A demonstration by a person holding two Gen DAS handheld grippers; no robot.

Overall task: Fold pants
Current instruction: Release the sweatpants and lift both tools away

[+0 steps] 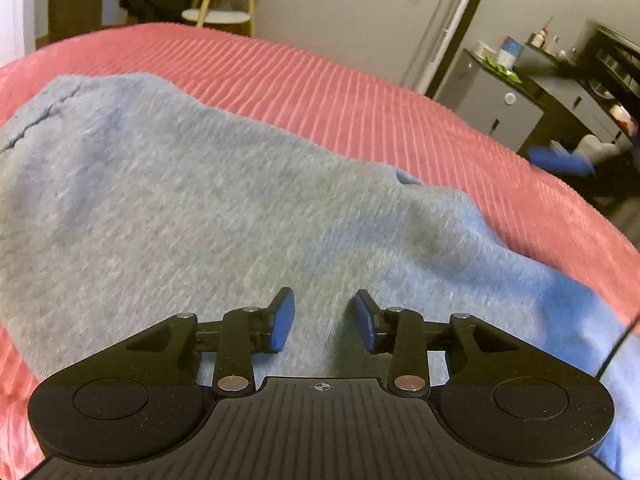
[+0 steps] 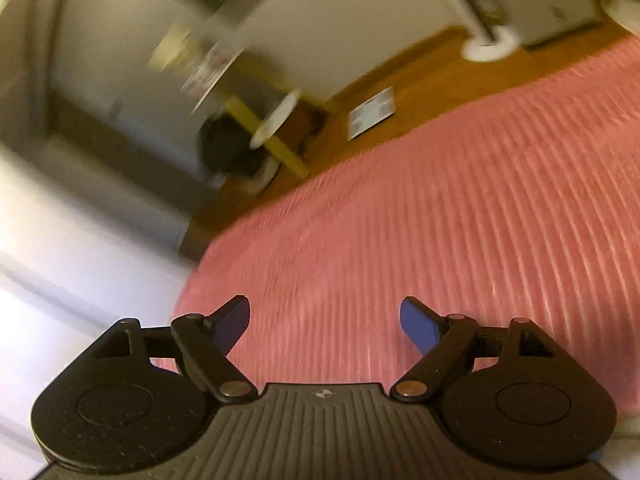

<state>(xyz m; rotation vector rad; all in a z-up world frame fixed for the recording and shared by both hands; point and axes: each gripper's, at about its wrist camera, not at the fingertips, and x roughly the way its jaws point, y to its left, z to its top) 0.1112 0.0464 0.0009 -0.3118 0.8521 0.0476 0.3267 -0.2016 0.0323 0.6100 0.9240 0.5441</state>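
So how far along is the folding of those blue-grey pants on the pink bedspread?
The pants lie in a doubled-over heap on the bedspread, so some folding looks done. Nothing is in hand: the left hand-held gripper hovers open over them, and the right hand-held gripper is open over bare bedspread. Tidying or a final fold may remain.

**Ribbed pink bedspread bearing light blue pants**

A bed is seen covered by a pink bedspread (image 1: 360,92) with fine parallel ribs running across it. Light blue pants (image 1: 192,200) of a soft, fleecy knit are spread directly on the cover, filling the near and left part of the left wrist view. Their far edge runs diagonally from far left to near right, and a small fold is raised along it. A dark seam or slit is visible at the far left end. Bare bedspread is left beyond them on the far and right sides. In the right wrist view only the ribbed cover is shown, blurred, its far edge bordered by a wooden floor (image 2: 404,76).
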